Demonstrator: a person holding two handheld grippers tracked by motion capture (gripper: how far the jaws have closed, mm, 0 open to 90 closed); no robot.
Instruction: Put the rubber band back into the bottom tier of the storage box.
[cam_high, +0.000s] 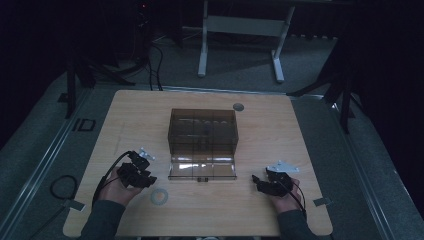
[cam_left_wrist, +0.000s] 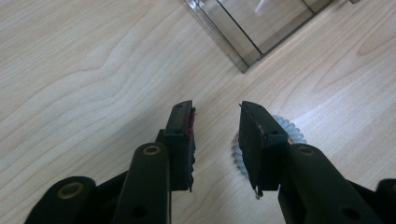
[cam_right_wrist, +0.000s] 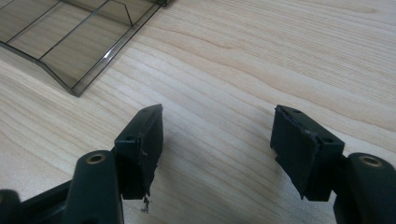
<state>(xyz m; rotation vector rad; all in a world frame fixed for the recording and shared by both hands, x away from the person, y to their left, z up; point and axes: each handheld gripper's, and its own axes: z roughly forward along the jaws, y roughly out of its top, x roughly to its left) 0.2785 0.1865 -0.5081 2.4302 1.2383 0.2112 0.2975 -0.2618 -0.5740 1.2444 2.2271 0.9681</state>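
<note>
The left hand-held gripper (cam_left_wrist: 217, 135) hovers with jaws apart, empty, beside a white coiled hair tie (cam_left_wrist: 289, 130) lying flat on the pale woodgrain worktop (cam_high: 280, 135). The right hand-held gripper (cam_right_wrist: 217, 135) stands spread wide, empty, near the smoky transparent plastic box (cam_high: 202, 131).

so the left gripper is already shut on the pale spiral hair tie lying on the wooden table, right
Not shut on it. In the left gripper view the left gripper has open jaws with bare wooden table between them; the pale spiral hair tie lies behind one jaw, ungripped.
</note>
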